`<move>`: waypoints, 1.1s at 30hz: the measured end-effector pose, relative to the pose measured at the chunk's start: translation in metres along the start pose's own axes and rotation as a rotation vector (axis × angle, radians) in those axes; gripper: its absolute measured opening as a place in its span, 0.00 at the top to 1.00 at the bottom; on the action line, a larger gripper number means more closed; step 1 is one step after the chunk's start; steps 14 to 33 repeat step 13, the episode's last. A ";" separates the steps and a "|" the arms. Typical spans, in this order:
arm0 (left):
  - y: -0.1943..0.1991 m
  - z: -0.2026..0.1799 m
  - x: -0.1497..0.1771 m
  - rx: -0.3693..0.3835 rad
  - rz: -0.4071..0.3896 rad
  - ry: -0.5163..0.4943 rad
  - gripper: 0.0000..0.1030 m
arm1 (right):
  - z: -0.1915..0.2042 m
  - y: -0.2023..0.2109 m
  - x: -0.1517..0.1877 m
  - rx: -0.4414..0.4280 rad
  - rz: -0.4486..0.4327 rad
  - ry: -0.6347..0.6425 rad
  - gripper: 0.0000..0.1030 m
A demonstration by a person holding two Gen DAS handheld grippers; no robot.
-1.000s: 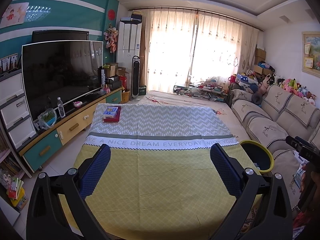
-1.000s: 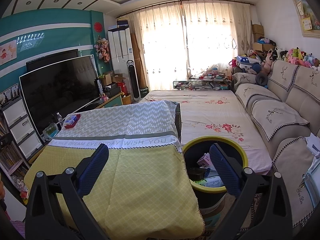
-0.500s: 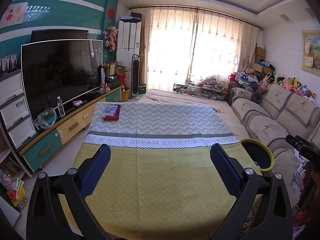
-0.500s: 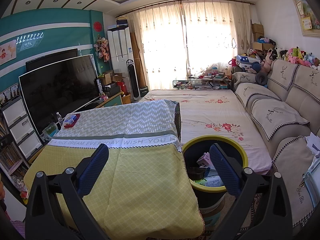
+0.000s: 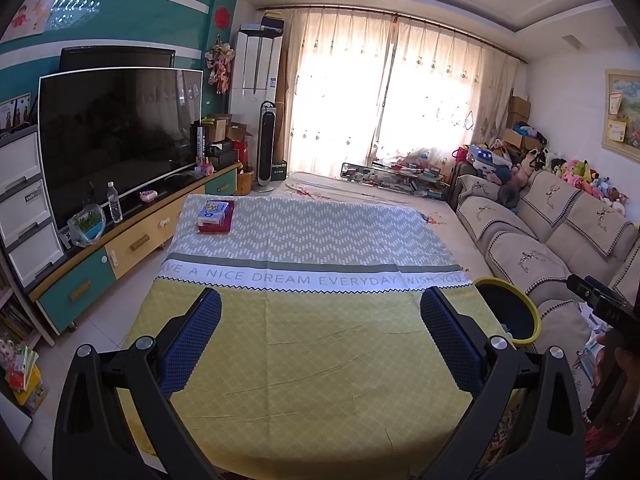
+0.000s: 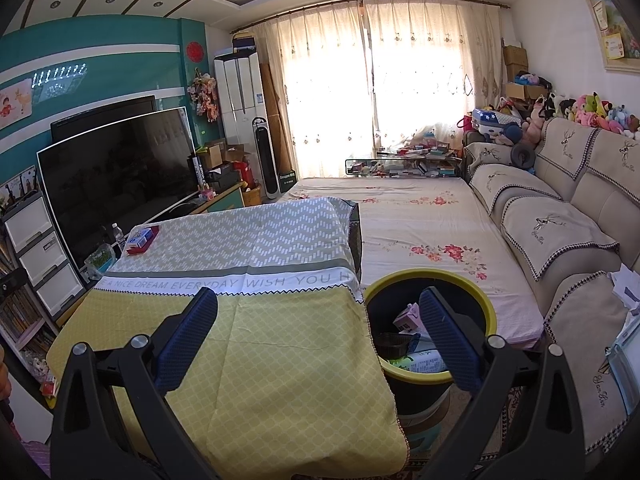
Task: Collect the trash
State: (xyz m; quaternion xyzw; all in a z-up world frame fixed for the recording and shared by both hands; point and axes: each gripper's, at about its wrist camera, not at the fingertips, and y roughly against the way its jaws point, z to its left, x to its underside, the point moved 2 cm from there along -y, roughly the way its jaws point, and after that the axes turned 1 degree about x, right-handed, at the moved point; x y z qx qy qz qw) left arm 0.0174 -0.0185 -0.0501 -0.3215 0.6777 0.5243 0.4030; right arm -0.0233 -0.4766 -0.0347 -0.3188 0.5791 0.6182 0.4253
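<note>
Left-wrist view first: at the far left a dark flat television (image 5: 120, 136) stands on a teal and yellow low cabinet (image 5: 120, 248), with a clear plastic water bottle (image 5: 115, 208) in front of it. On the far left corner of the table, a blue and white carton on a red box (image 5: 215, 216) lies on the grey zigzag half of the yellow and grey tablecloth (image 5: 320, 344). The left gripper (image 5: 320, 340) hovers over the yellow half, its blue-padded fingers spread wide with nothing between them. At the table's right edge stands a round black bin with a yellow rim (image 5: 536, 316) — just beside the beige sofa (image 5: 560, 232).

Right-wrist view: the right gripper (image 6: 318, 336) is likewise spread and empty, its left finger over the cloth, its right finger over the bin, where a pink carton (image 6: 408, 318), a dark tray and printed paper lie inside — trash already in the bin.
</note>
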 end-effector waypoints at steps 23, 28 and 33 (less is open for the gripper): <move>-0.082 0.024 -0.035 -0.061 0.076 -0.036 0.05 | 0.036 -0.082 -0.029 -0.070 0.095 0.074 0.07; -0.082 0.024 -0.035 -0.061 0.076 -0.036 0.05 | 0.036 -0.082 -0.029 -0.070 0.095 0.074 0.07; -0.082 0.024 -0.035 -0.061 0.076 -0.036 0.05 | 0.036 -0.082 -0.029 -0.070 0.095 0.074 0.07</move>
